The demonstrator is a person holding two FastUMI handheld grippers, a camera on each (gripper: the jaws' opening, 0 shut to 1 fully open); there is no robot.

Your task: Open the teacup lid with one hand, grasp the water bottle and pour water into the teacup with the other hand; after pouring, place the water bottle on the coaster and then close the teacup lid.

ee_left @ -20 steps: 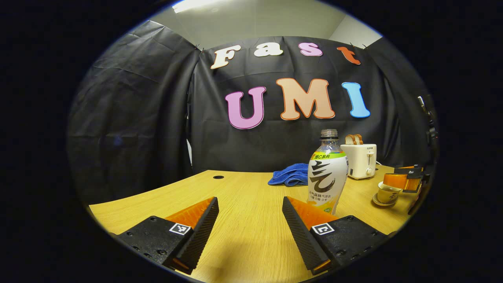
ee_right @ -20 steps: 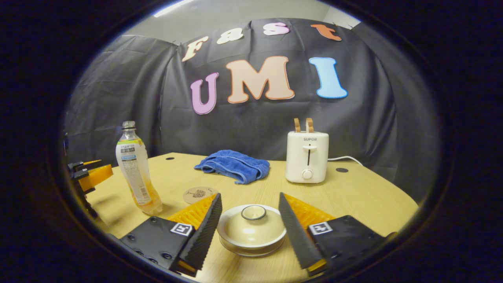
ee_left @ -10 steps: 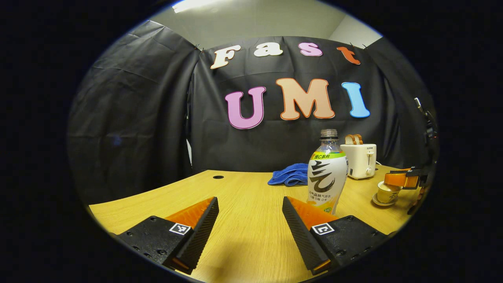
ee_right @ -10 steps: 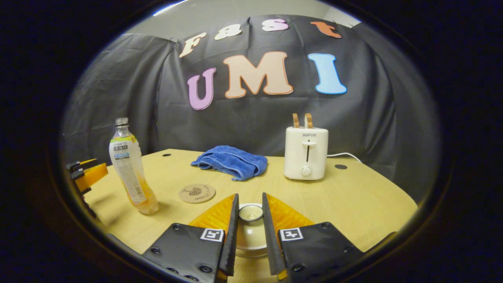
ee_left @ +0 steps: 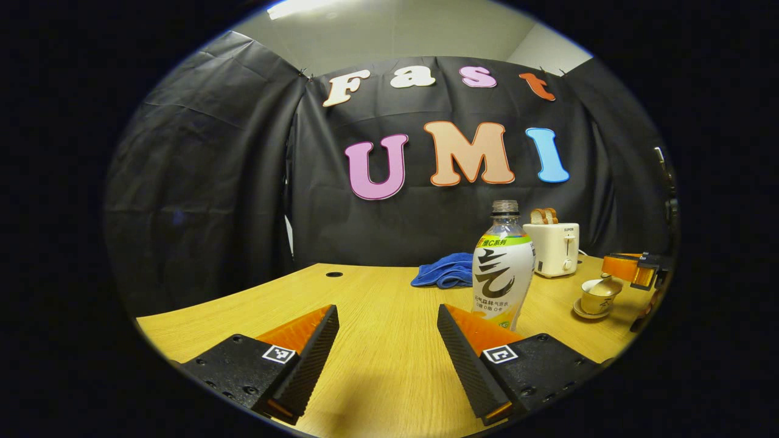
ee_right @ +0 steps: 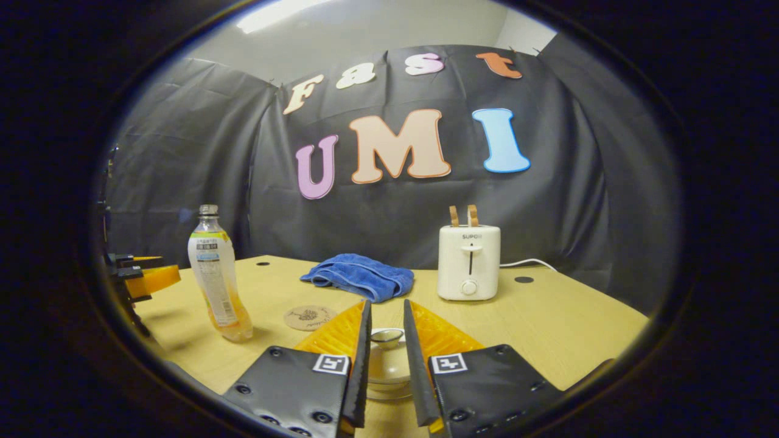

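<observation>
Wood-grain tabletop [ee_right: 566,316], pale yellow, spreads under both my claws, with black cloth hung as the wall behind it and a plain ceiling with a light strip above. At the far left in the right gripper view my left claw [ee_right: 143,277] pokes in; in its own view [ee_left: 389,359] its fingers stand wide apart over bare wood, gripping nothing. Next comes the water bottle [ee_right: 218,274], upright and uncapped, then the round coaster [ee_right: 309,317] lying flat, apart from the bottle. A crumpled blue towel [ee_right: 360,276] sits farther back. My right claw [ee_right: 383,365] is clenched on the teacup lid [ee_right: 387,336] by its knob, lifting it tilted off the teacup [ee_left: 595,297] on its saucer. To the far right stands a white toaster [ee_right: 468,261] with bread in it.
</observation>
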